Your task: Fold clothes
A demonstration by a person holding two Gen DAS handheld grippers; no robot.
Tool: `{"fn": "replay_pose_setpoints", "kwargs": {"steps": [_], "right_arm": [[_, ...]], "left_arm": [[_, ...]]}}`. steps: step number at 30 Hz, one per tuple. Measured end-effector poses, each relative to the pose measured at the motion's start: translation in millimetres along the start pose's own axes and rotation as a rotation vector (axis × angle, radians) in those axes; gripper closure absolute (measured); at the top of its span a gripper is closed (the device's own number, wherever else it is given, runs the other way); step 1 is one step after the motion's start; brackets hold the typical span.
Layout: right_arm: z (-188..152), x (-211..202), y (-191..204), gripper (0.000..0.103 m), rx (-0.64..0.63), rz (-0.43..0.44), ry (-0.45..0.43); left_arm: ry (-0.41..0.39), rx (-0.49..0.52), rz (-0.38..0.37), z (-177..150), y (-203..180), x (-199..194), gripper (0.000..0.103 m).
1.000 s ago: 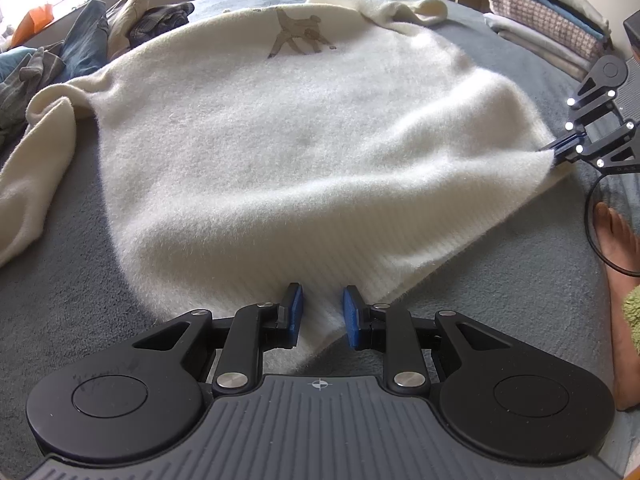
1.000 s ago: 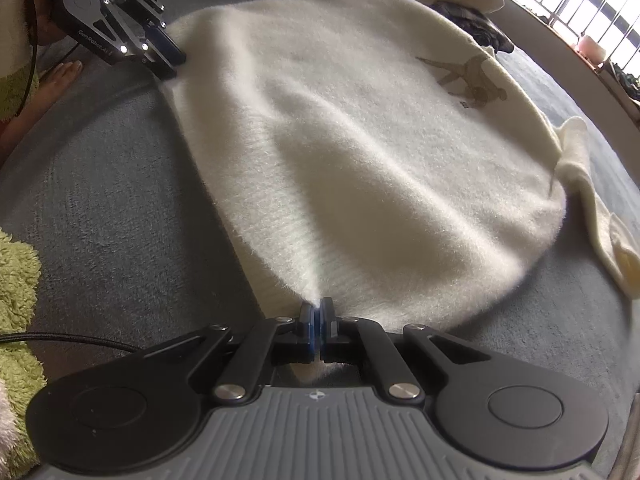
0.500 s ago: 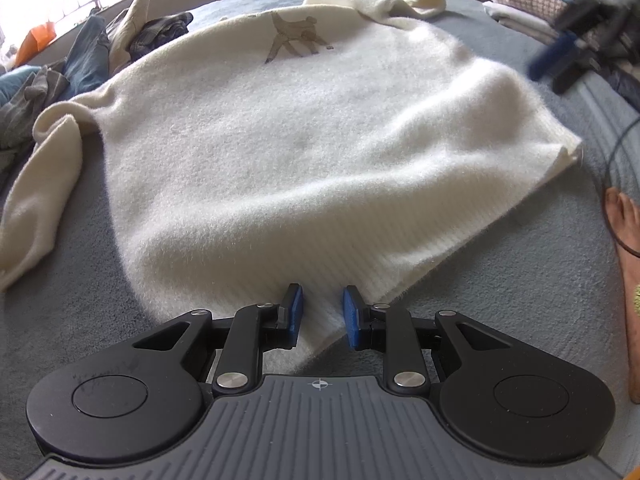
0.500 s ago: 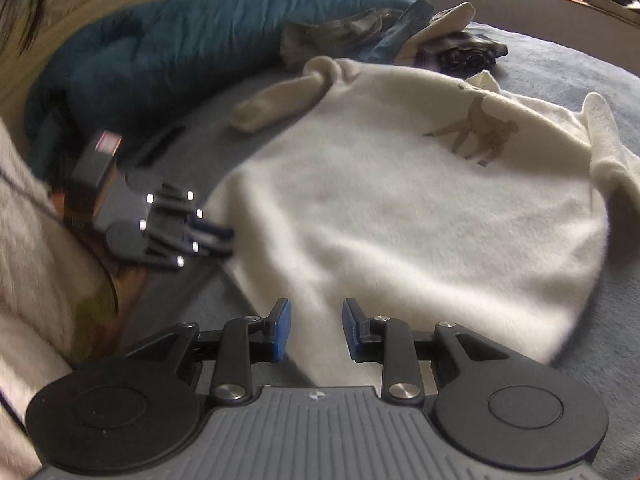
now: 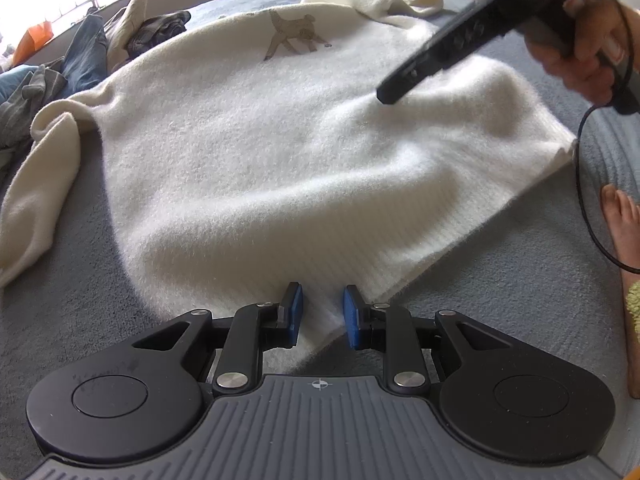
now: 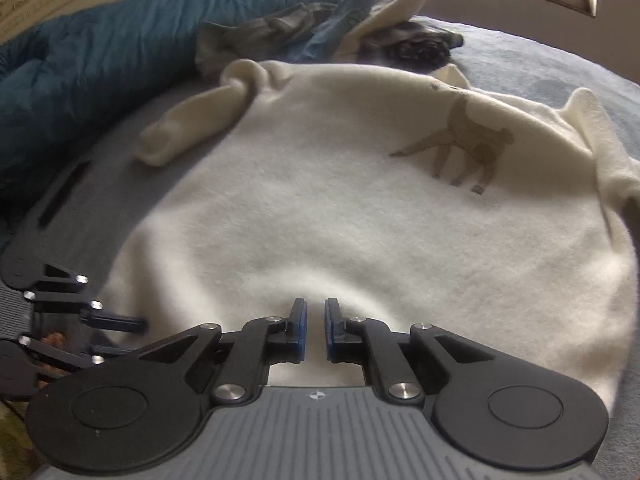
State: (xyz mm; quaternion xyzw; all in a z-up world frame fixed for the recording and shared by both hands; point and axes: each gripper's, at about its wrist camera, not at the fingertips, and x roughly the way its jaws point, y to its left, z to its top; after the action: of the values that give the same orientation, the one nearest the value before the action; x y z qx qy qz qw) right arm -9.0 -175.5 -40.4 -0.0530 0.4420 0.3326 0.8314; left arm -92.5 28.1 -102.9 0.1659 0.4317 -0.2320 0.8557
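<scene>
Left claw (image 5: 322, 312) agape; right claw (image 6: 316, 330) parted; one sweater (image 5: 280, 152).

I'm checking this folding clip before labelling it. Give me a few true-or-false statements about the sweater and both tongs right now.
1. The sweater lies spread on the bed. True.
2. The left tongs are shut on the hem. False: their pads stand apart, astride a hem corner.
3. The animal print faces up. True.
4. The right tongs grip a sleeve. False: they are open over the sweater's body, holding nothing.
5. The clothes pile lies beyond the sweater. True.
</scene>
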Motion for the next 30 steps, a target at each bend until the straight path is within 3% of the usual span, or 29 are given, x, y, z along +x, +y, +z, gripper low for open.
{"fn": "replay_pose_setpoints", "kwargs": {"steps": [4, 6, 7, 11, 22, 24, 25, 28, 30], "right_arm": [[6, 28, 29, 0.095, -0.091, 0.072, 0.057], [7, 62, 34, 0.098, -0.137, -0.037, 0.080], [14, 65, 26, 0.103, -0.095, -0.066, 0.051], [38, 60, -7, 0.103, 0.077, -0.128, -0.037], [52, 107, 35, 0.103, 0.041, 0.095, 0.040], [67, 94, 29, 0.103, 0.045, 0.034, -0.024], [72, 87, 27, 0.103, 0.036, 0.068, -0.016], [71, 90, 41, 0.103, 0.003, 0.290, 0.125], [69, 114, 60, 0.103, -0.068, 0.247, 0.153]], "left_arm": [[-0.003, -0.004, -0.006, -1, 1, 0, 0.080], [-0.009, -0.013, -0.010, -2, 2, 0, 0.080], [-0.014, -0.019, -0.011, -3, 3, -1, 0.080], [-0.033, -0.036, -0.020, -6, 5, -2, 0.080], [-0.057, -0.083, -0.070, -15, 16, -3, 0.080], [-0.064, -0.088, -0.079, -17, 17, -4, 0.080], [-0.064, -0.090, -0.084, -17, 18, -5, 0.080], [-0.064, -0.101, -0.101, -19, 21, -6, 0.080], [-0.066, -0.110, -0.109, -20, 23, -6, 0.080]]}}
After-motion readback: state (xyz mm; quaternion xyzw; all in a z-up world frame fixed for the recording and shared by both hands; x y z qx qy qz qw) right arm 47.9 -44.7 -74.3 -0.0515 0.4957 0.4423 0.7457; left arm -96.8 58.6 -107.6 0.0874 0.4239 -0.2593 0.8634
